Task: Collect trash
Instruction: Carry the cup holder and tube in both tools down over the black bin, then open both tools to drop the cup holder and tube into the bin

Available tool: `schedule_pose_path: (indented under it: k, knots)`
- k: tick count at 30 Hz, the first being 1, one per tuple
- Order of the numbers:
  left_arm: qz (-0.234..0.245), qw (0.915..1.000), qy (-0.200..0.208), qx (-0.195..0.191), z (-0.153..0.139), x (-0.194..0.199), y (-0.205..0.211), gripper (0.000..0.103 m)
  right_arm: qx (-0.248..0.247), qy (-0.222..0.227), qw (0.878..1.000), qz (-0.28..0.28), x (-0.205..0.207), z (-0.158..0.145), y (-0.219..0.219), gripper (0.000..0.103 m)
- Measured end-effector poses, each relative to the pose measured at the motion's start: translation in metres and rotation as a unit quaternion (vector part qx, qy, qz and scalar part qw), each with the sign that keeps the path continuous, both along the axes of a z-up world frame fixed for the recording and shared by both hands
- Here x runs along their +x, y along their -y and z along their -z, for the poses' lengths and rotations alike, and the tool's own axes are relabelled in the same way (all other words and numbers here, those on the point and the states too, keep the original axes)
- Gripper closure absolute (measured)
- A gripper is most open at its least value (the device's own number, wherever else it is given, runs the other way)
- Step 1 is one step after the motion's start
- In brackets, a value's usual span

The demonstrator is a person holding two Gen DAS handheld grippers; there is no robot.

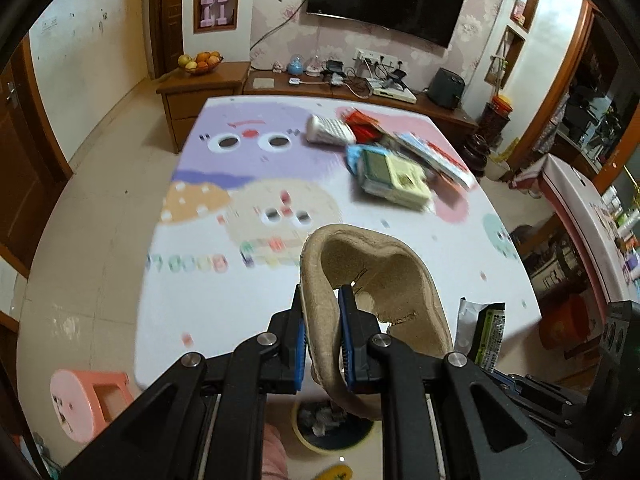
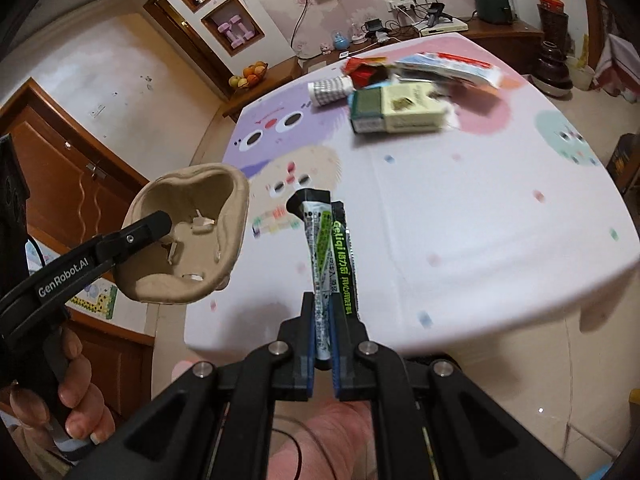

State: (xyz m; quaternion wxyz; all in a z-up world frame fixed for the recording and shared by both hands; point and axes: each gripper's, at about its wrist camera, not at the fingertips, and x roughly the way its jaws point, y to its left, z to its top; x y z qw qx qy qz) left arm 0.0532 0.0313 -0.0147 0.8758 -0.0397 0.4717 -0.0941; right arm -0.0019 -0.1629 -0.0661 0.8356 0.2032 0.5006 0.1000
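Fingers of the left gripper (image 1: 322,336) pinch a pulp tray (image 1: 376,276), the right gripper (image 2: 323,336) clamps a wrapper (image 2: 326,248), while boxes (image 1: 394,178) remain at the table's (image 1: 240,296) far edge.

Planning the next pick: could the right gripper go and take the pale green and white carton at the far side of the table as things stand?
Probably not yet. The right gripper is shut on a black and green foil wrapper, so its jaws are occupied. The pale green and white carton itself lies uncovered on the patterned tablecloth.
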Motion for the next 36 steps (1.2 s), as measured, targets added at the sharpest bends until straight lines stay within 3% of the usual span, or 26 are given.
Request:
schedule_pose_path:
  k: [6, 12, 18, 25, 36]
  knots:
    - [0.034, 0.9987, -0.028, 0.025, 0.021, -0.054, 0.034, 0.091, 0.020, -0.025, 0.999, 0.019, -0.052, 0.025, 0.028, 0.098]
    - [0.086, 0.9935, -0.048, 0.057, 0.059, -0.091, 0.061, 0.091, 0.038, -0.063, 0.996, 0.054, -0.093, 0.066, 0.049, 0.098]
    - [0.137, 0.9831, -0.088, 0.084, 0.131, -0.107, 0.083, 0.091, 0.053, -0.115, 0.988, 0.093, -0.116, 0.128, 0.056, 0.098]
    - [0.159, 0.9729, -0.130, 0.107, 0.226, -0.115, 0.092, 0.091, 0.061, -0.173, 0.974, 0.136, -0.129, 0.221, 0.052, 0.097]
    - [0.191, 0.9608, -0.140, 0.144, 0.342, -0.111, 0.114, 0.090, 0.050, -0.226, 0.959, 0.166, -0.133, 0.344, 0.048, 0.097]
